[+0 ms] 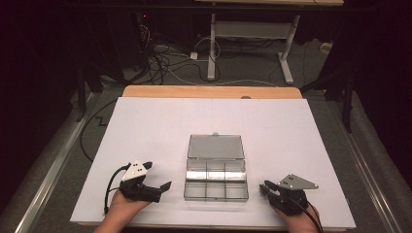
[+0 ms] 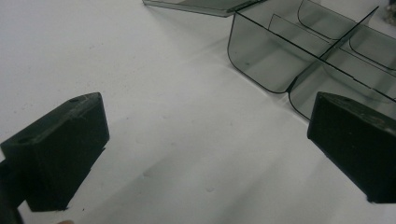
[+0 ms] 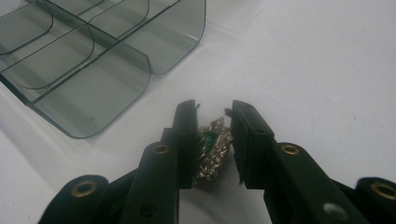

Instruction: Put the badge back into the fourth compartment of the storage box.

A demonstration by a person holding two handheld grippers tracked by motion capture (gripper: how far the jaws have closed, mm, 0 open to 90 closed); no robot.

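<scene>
Starting at the left of the desk [image 1: 145, 121], we hold the left gripper [image 1: 156, 175] near the front edge with its jaws spread wide and nothing between them; the left gripper view confirms bare white surface between the two black pads [image 2: 60, 154]. At the middle of the front half stands the compartment box [image 1: 216, 182], a smoke-tinted clear plastic organizer with its lid [image 1: 215, 146] folded back flat toward the far edge and its cells visibly vacant. To the right, near the front right corner, we hold the right gripper [image 1: 266, 187], and in the right gripper view its jaws stand narrowly apart on either side of a small crumpled metallic ornament [image 3: 212, 151] with a green inset, lying on the desk just beside the box's near corner. The pads appear to be touching or nearly touching it; we cannot confirm a firm pinch. We judge the ornament to be light, irregular and somewhat compliant, with chain-like or foil-like folds that may shift or snag. We recommend gripping across its bulkiest central mass, not a loose edge, with moderate pressure. The box is rigid but light and may slide if nudged.
</scene>
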